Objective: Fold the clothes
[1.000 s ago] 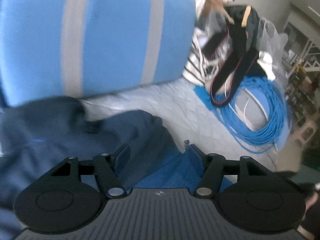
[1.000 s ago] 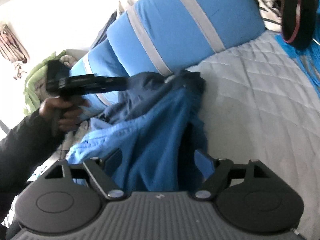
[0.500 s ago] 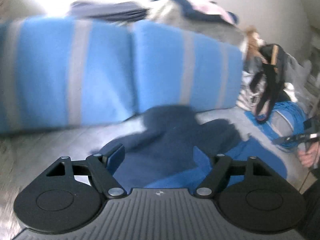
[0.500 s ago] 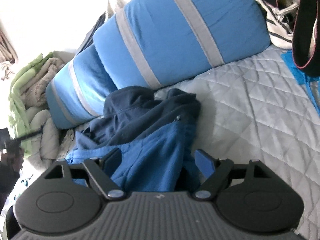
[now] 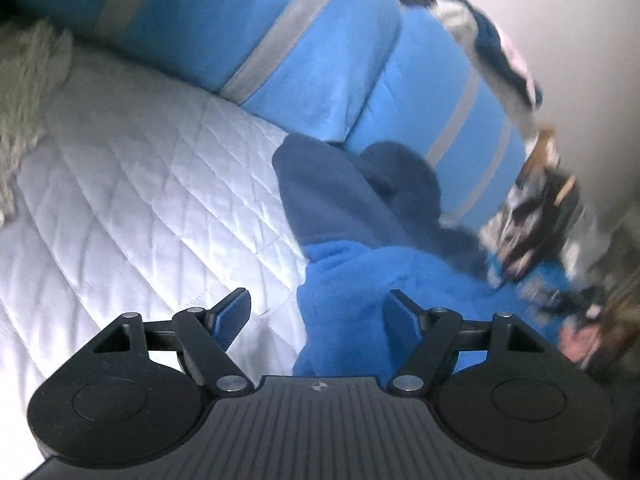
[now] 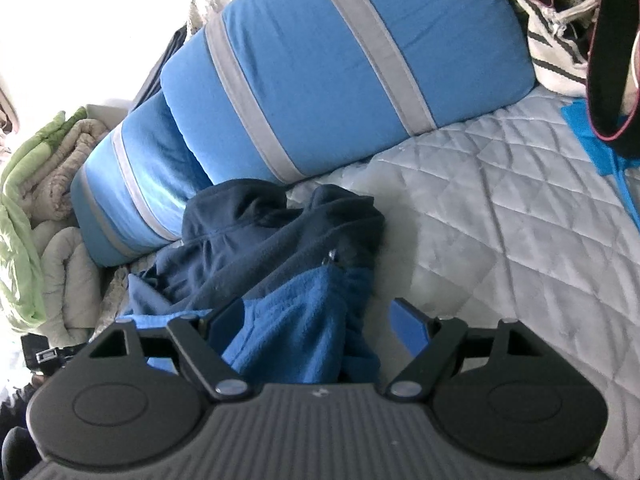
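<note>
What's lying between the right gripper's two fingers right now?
In the right wrist view, the bright blue part of the fleece jacket lies bunched between the open fingers of the right gripper, on the quilted cover; the pads aren't pressing it.

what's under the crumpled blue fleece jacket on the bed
The fleece jacket lies bunched on the white quilted cover, against the blue striped cushions. The quilt shows all around it. Whatever lies directly beneath the folds is covered and can't be seen.
</note>
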The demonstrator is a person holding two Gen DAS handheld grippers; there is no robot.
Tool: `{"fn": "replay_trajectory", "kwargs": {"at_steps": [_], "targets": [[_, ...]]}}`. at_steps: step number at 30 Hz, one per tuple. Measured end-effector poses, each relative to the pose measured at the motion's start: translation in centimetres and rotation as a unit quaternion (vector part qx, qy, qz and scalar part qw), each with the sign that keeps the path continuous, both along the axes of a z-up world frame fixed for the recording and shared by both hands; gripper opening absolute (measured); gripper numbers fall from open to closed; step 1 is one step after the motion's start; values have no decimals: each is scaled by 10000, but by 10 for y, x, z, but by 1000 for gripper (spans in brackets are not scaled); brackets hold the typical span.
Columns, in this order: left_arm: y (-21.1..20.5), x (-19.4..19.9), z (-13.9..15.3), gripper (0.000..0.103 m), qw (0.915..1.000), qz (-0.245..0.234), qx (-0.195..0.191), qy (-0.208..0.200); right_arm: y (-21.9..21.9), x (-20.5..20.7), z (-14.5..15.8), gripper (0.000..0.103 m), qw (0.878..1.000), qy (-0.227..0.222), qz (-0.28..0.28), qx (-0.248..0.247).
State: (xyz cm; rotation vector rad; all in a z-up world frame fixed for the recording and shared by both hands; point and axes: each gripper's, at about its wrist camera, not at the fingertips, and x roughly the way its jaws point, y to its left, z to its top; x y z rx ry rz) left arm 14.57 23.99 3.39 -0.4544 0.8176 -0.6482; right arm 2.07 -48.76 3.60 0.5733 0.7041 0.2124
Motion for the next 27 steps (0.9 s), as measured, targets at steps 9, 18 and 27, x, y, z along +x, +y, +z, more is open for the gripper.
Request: {"fn": "replay_trajectory", "kwargs": {"at_steps": [9, 18, 27], "targets": [[6, 3, -17, 49, 9955, -65, -883, 348, -9, 25, -27, 64, 9989, 75, -179, 417], [-10, 1, -4, 18, 9994, 161, -241, 211, 0, 29, -39, 19, 9969, -208, 21, 754], [-19, -11, 64, 16, 9963, 210, 125, -825, 8, 11, 13, 11, 9948, -977, 50, 283]]}}
